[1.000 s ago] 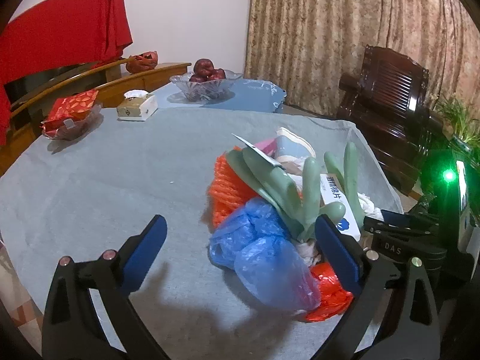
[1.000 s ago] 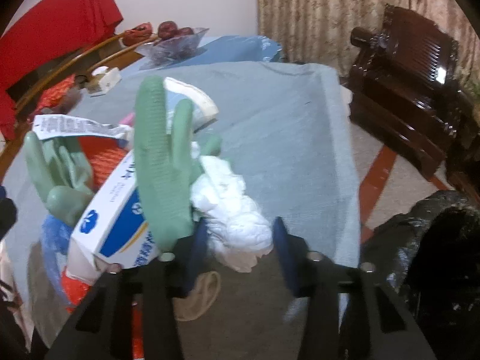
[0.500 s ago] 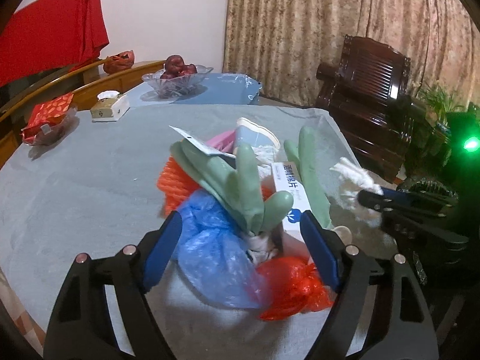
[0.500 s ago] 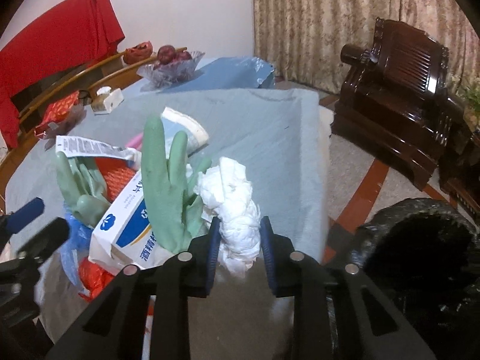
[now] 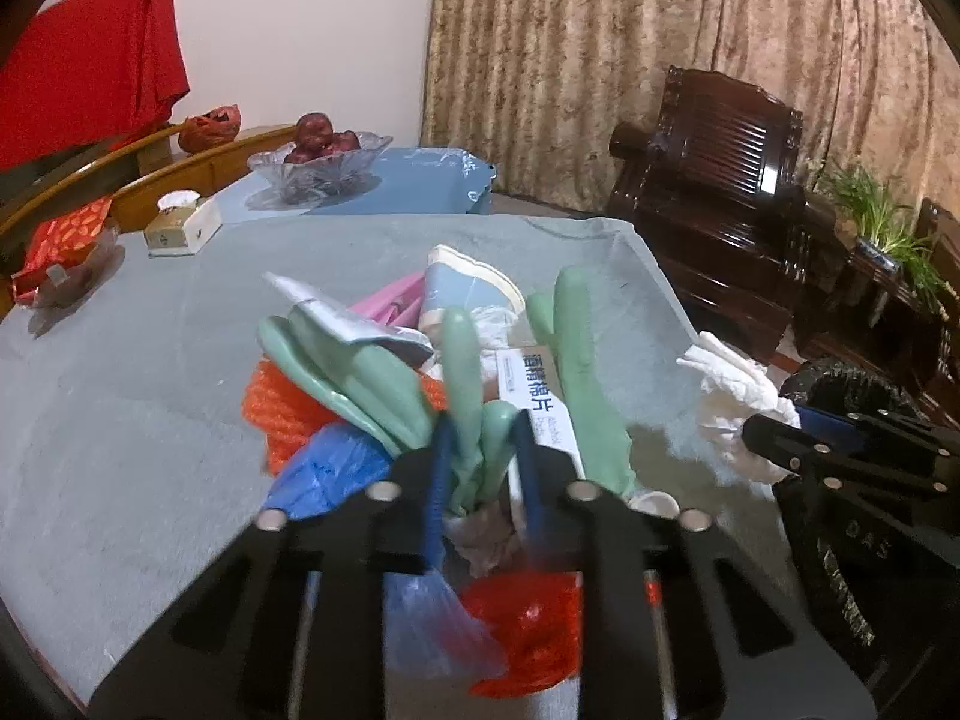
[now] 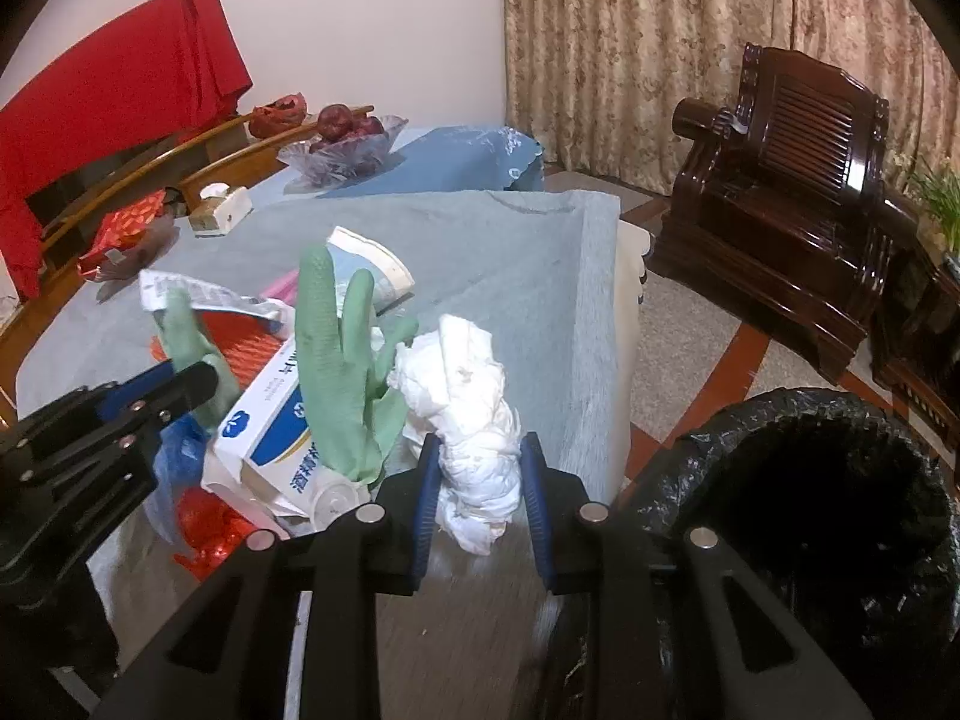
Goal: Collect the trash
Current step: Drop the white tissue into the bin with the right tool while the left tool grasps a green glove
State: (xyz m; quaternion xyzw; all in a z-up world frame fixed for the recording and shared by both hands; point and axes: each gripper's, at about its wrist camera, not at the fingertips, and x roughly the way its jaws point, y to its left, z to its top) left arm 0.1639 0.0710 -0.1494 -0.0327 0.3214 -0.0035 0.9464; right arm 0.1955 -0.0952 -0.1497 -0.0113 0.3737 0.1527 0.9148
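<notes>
Whereas a second ago its blue pads stood wide on either side of the pile, the left gripper [image 5: 482, 468] has just been closing, and its jaws now pinch the cuff of a green glove [image 5: 465, 396]. Half a second back the right gripper [image 6: 480, 489] clamped the white wad [image 6: 465, 414]; it still grips it, and the wad has come up off the cloth and out toward the bin [image 6: 804, 516], so that in the left view it hangs well clear of the pile.

The pile sits near the corner of the grey cloth [image 6: 528, 276] closest to the bin. A second glove [image 6: 336, 372] stands upright against the box [image 6: 270, 438], just beside the wad. Behind the pile the cloth lies bare as far as the tissue box [image 5: 180, 228] and the glass bowl [image 5: 312, 165]. Past the cloth's edge the floor is open, with the armchair [image 6: 780, 192] well apart beyond it.

Both gloves are smooth rubber with stiff fingers. The wad is crumpled, twisted paper. The box is glossy white-and-blue card, lying tilted. Orange mesh [image 5: 279, 408] is ribbed netting; the blue bag [image 5: 336, 468] and red bag [image 5: 528, 618] are thin, wrinkled film. The paper cup [image 5: 465, 294] lies on its side. The bin's black liner is crinkled over a round mouth.
</notes>
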